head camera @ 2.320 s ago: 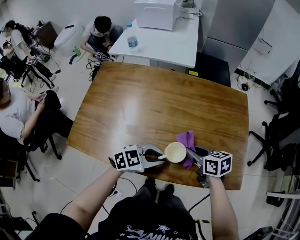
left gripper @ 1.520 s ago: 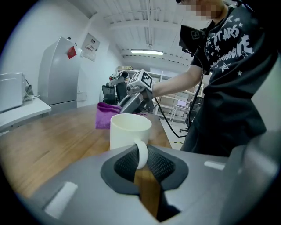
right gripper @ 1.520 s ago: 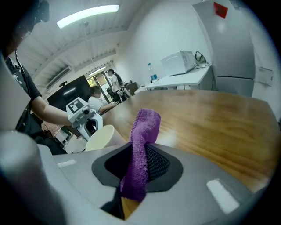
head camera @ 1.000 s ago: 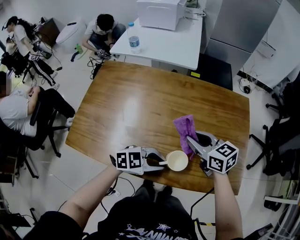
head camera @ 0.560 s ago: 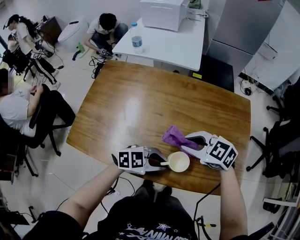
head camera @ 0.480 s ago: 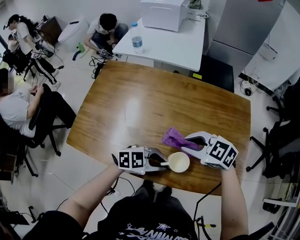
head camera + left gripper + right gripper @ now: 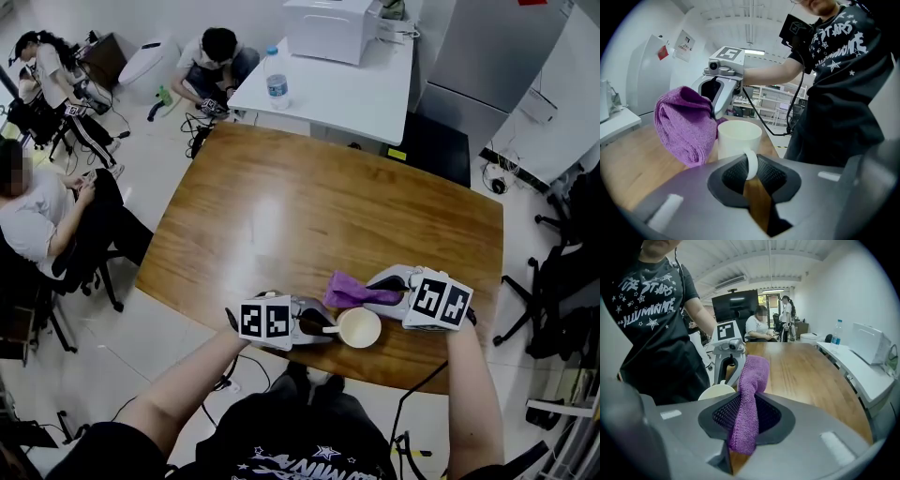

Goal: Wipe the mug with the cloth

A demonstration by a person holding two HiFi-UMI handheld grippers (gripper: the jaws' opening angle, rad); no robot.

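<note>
Head view, wooden table (image 7: 309, 206) in office, left gripper (image 7: 323, 327) fingers clamping mug (image 7: 358, 327) handle, right gripper (image 7: 382, 291) pinching cloth (image 7: 349, 292).

The left claw (image 7: 322, 328) pointed to the person's right, low over the near edge of the counter (image 7: 281, 216), its jaws pressed together on the handle of the mug (image 7: 739, 140). Its marker cube (image 7: 265, 321) faced up, and the bare left forearm (image 7: 183, 394) reached forward from the body to it. The right claw (image 7: 377, 293) pointed toward the left claw, jaws clamped on the cloth (image 7: 749, 390), which stood out past the jaw tips and hung below them. The bare right forearm (image 7: 473, 394) ran almost straight forward. The two claws faced each other, tips near but apart.
</note>
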